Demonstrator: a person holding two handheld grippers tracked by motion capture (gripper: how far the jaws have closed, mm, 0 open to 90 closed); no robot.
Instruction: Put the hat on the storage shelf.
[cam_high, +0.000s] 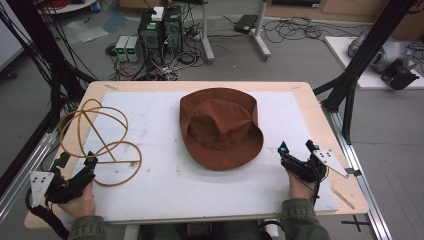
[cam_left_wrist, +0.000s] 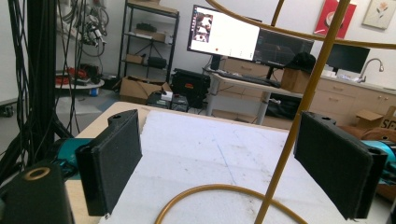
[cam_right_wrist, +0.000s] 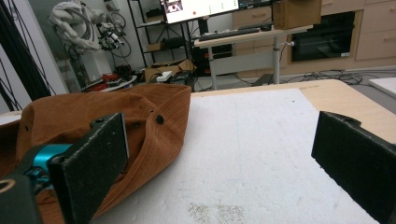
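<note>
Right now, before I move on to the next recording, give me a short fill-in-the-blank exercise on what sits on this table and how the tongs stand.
1. The brown hat lies on the white ____ that covers the table.
2. The golden wire stand sits on the person's ____ side of the table.
3. The left tongs are ____, with a golden rod of the stand rising between their jaws.
4. The right tongs are open beside the hat's ____.

Missing words: sheet; left; open; brim
</note>
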